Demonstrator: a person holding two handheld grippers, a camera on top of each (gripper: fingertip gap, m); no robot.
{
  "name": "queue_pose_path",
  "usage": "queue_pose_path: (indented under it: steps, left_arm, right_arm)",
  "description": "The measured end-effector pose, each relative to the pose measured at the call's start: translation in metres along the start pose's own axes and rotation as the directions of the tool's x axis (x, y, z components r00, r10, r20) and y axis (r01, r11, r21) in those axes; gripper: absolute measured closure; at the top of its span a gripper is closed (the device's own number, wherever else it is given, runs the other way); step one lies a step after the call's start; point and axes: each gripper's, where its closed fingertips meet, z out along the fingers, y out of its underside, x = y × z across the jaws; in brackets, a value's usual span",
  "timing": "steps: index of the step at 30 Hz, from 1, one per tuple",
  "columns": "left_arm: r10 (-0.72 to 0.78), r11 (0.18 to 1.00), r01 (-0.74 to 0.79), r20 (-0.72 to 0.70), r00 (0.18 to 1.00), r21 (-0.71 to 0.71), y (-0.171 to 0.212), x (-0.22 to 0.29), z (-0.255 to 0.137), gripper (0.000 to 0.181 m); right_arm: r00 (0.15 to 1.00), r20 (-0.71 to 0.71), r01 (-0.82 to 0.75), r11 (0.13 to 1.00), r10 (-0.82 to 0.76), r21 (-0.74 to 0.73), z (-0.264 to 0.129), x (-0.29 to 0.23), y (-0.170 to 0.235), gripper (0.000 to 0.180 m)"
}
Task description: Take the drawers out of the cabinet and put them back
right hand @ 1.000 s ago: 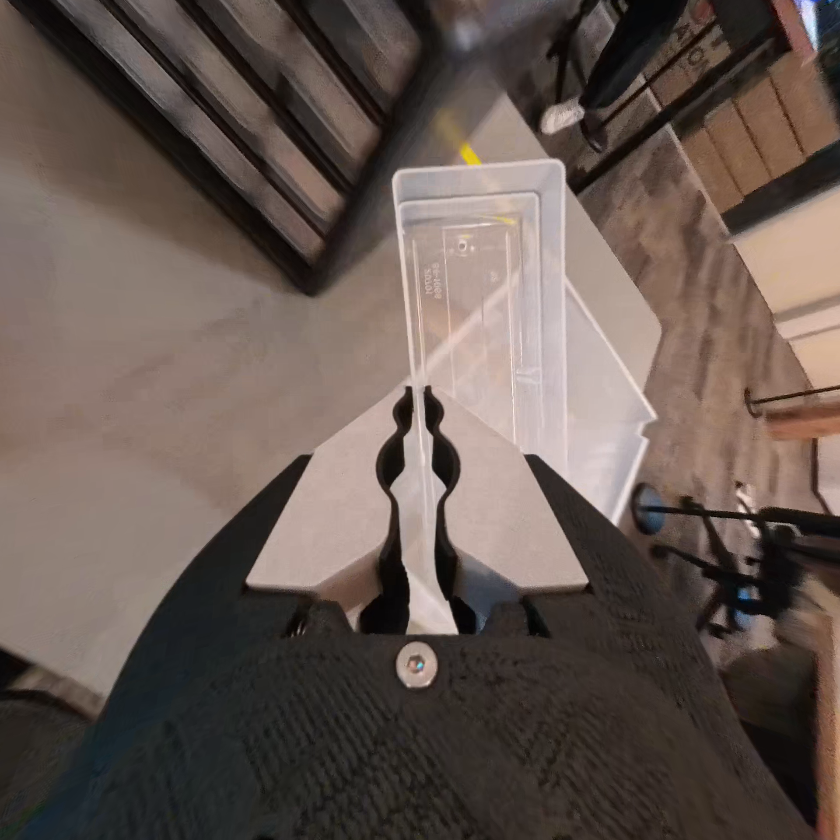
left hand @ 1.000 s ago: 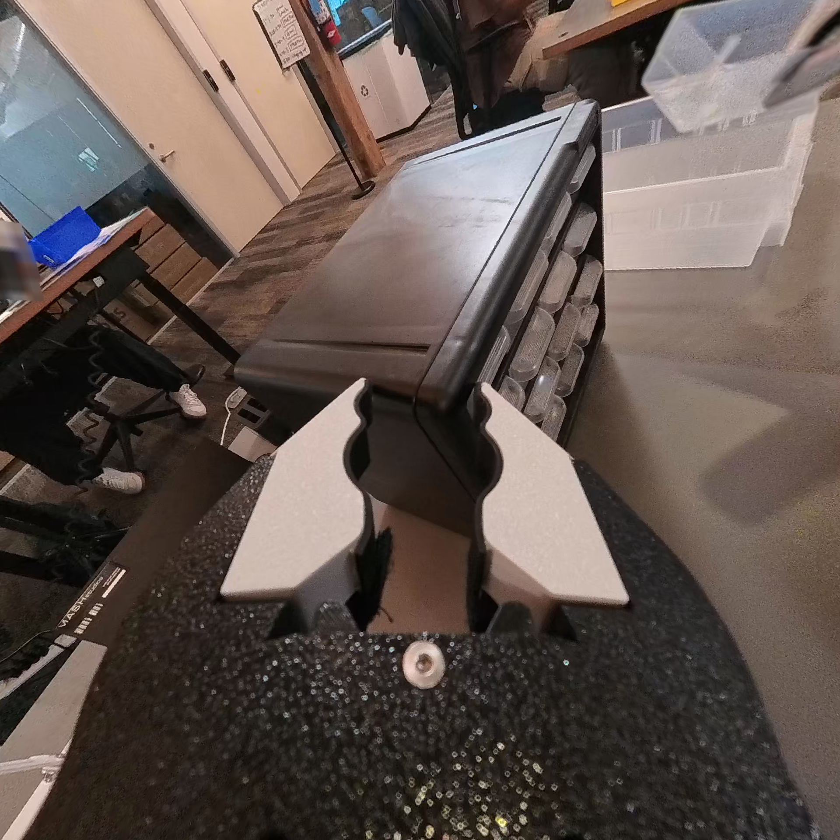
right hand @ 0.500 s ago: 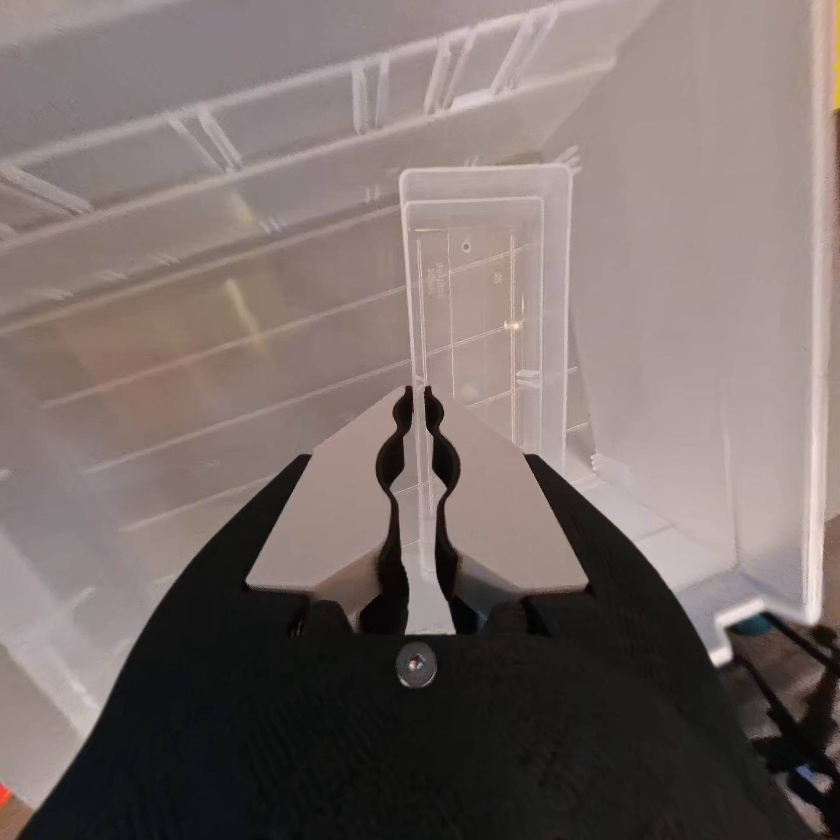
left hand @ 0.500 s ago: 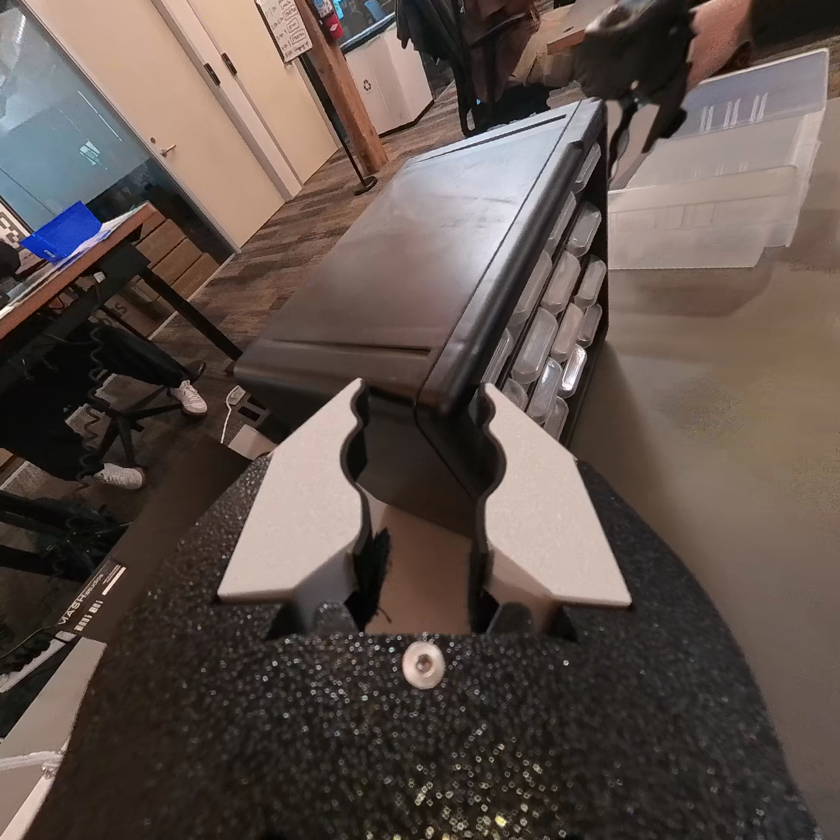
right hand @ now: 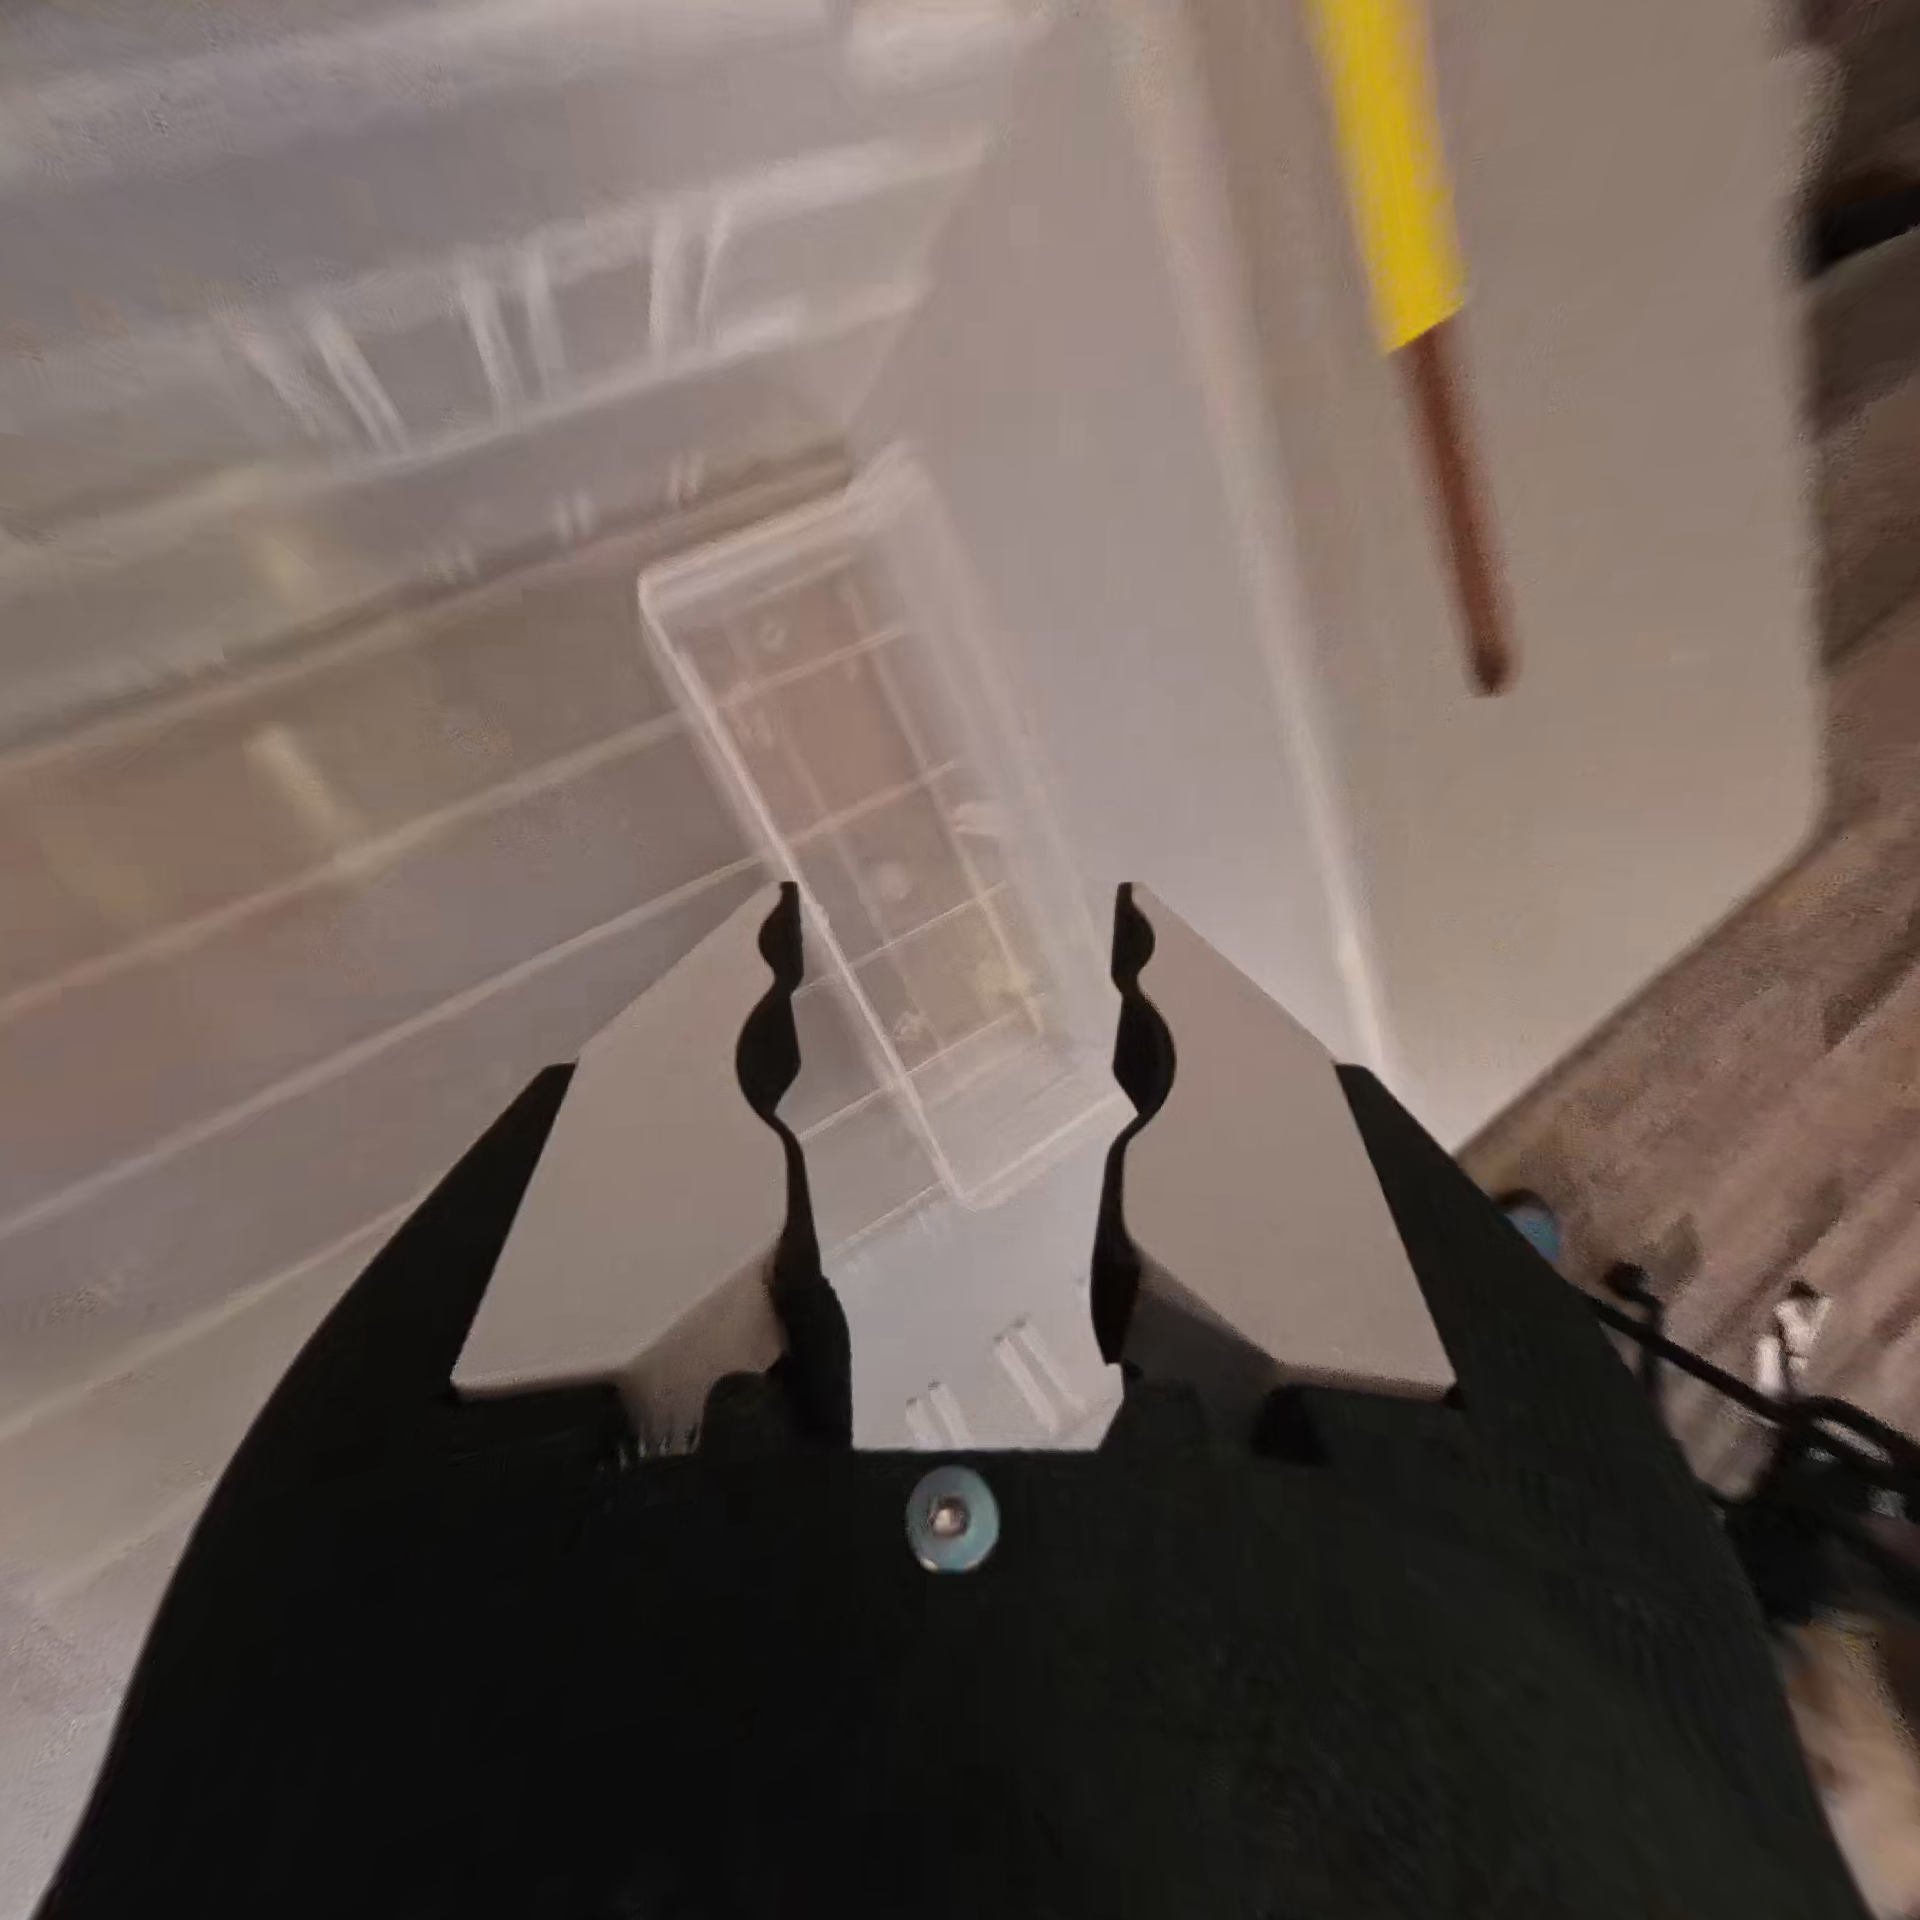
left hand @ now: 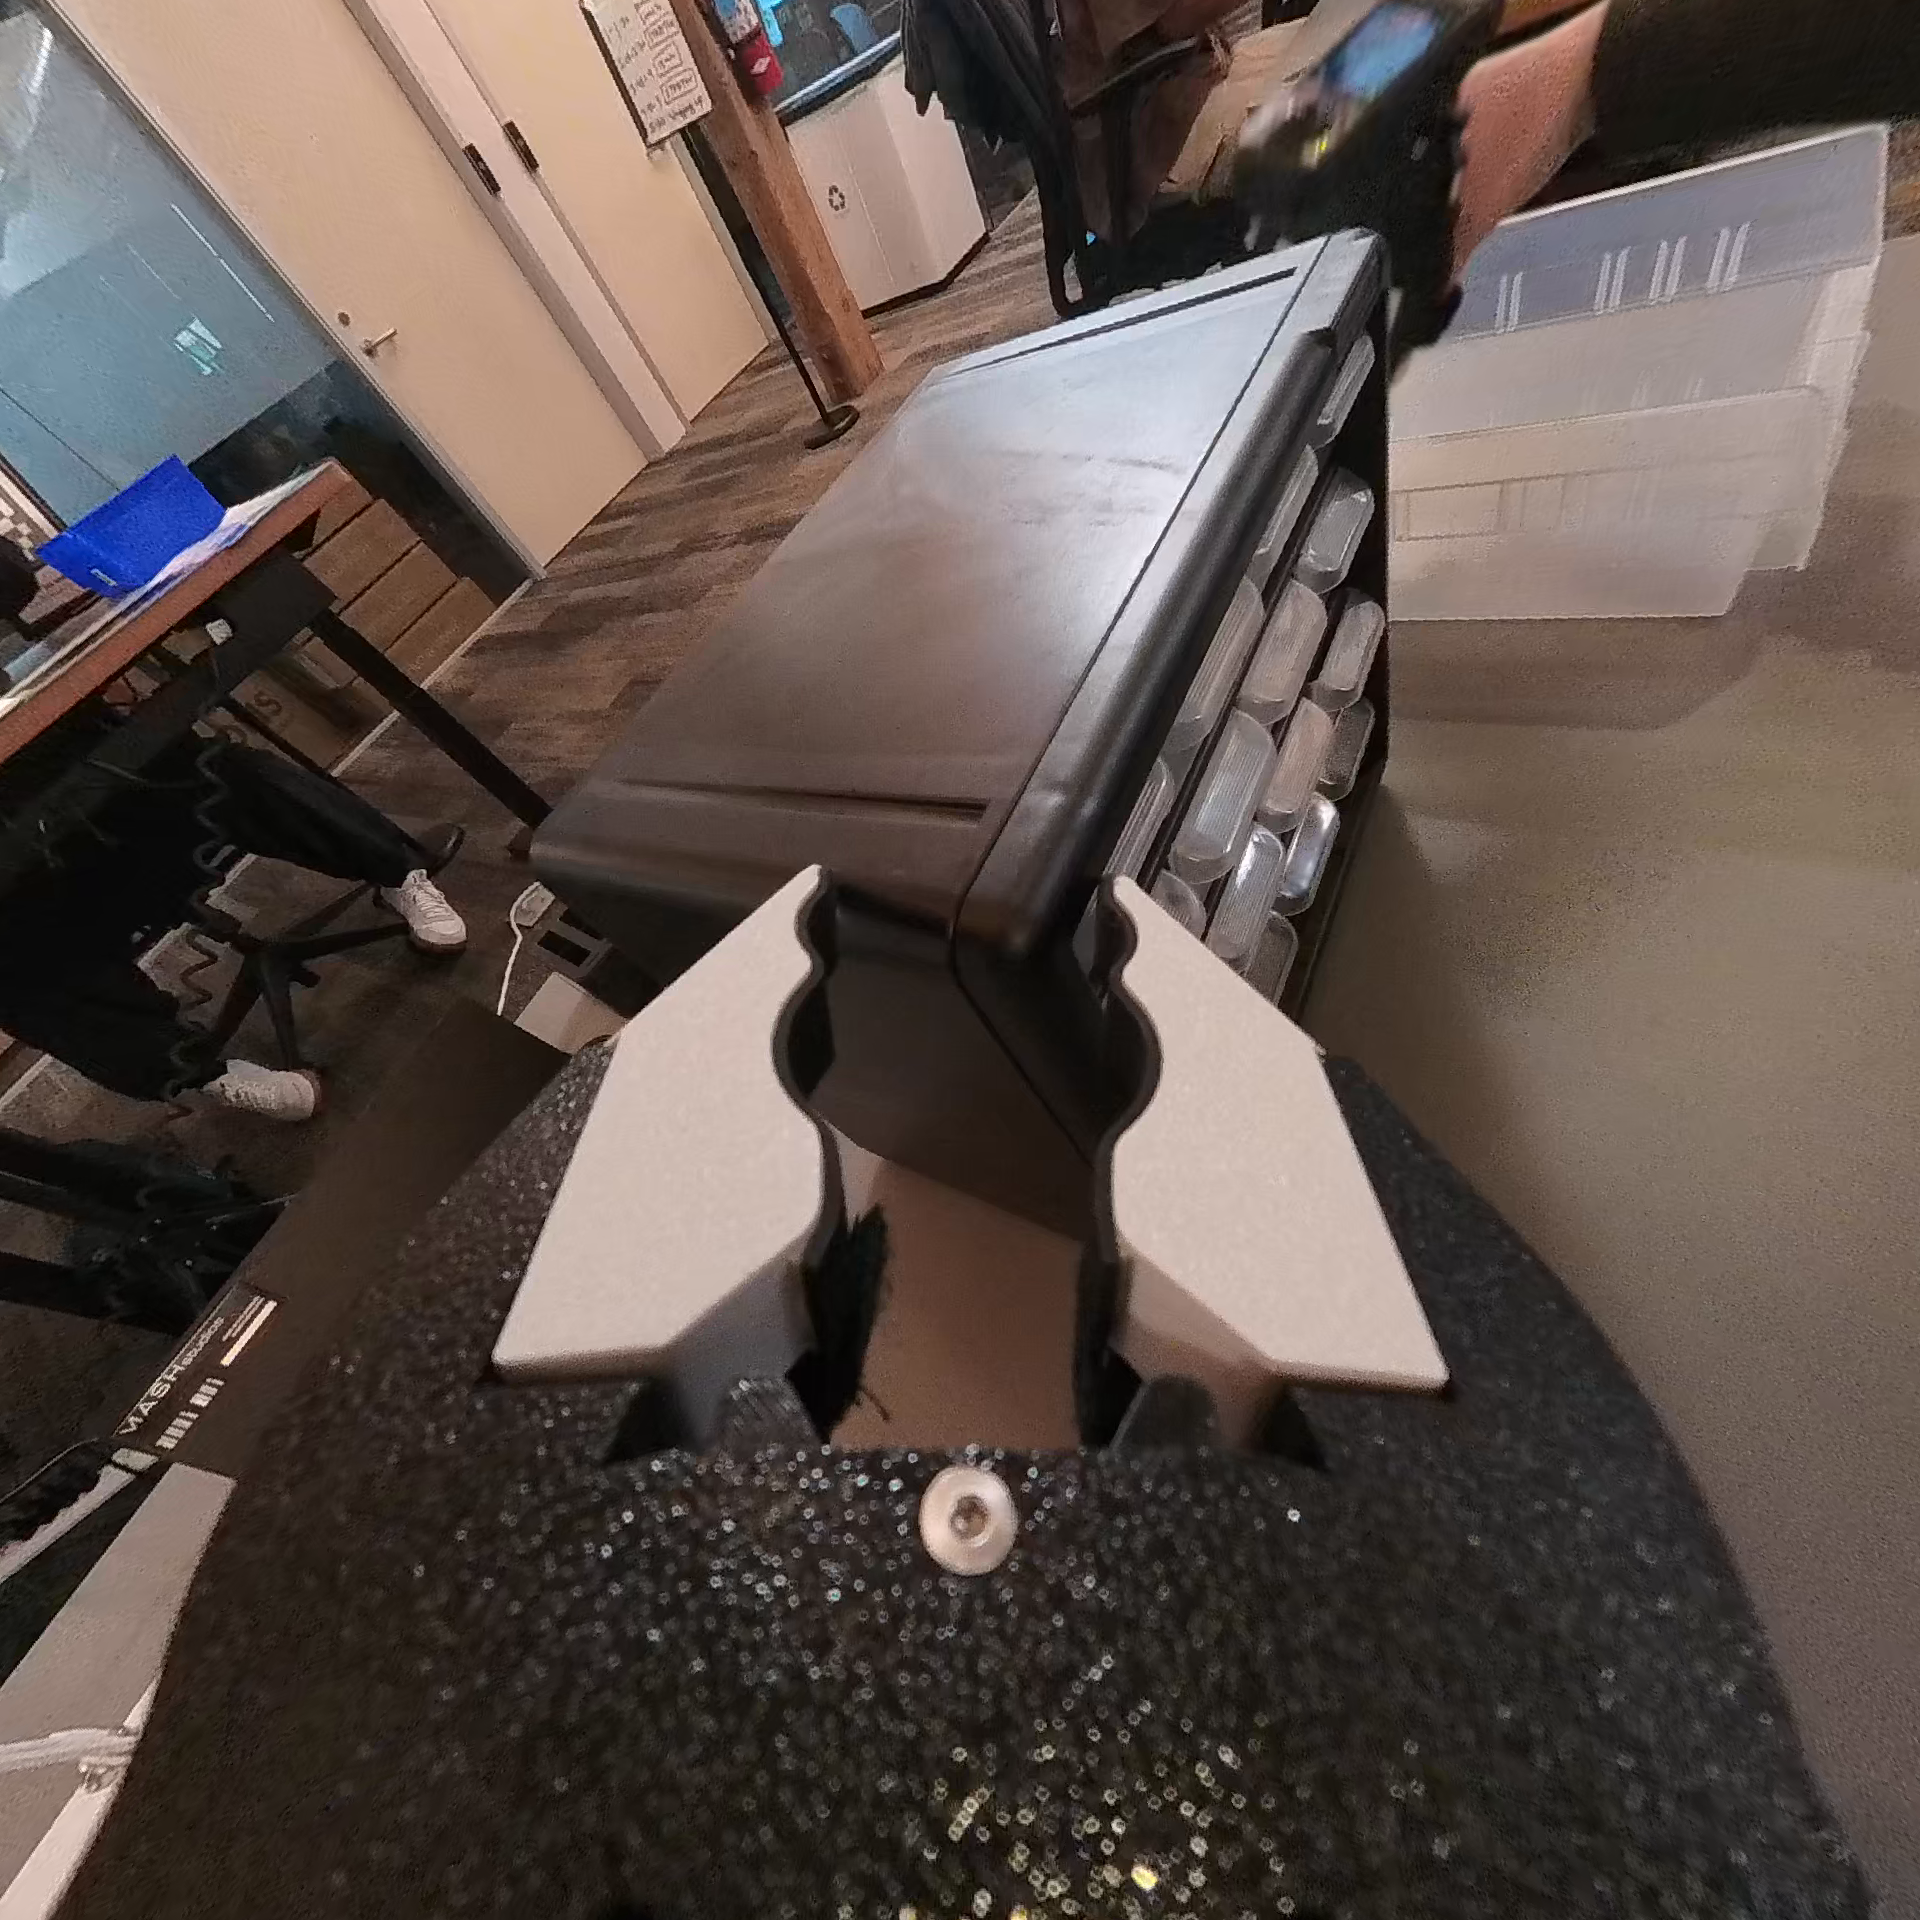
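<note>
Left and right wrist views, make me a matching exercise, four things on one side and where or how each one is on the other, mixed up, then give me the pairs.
Things
1. left gripper
2. right gripper
3. clear drawer
4. black cabinet

States
A. lying loose inside the translucent bin
B. open, above the bin
C. standing on the grey table, small drawers in its front
D. closed on the cabinet's near top corner

Pairs: 1-D, 2-B, 3-A, 4-C
</note>
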Motion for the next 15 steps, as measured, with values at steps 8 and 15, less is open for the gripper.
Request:
queue_pose_path:
  steps: [8, 15]
  left_arm:
    - [0.001, 1.0, -0.001, -0.006, 1.0, 0.011, 0.0, 0.0, 0.0, 0.133]
    - [0.005, 1.0, -0.005, -0.008, 1.0, 0.017, 0.0, 0.0, 0.0, 0.133]
  right_arm:
    - [0.966, -0.138, -0.075, 0.745, 0.22, 0.663, -0.18, -0.062, -0.132, 0.133]
    - [0.981, -0.187, 0.168, 0.698, -0.049, 0.696, -0.131, -0.226, -0.257, 0.134]
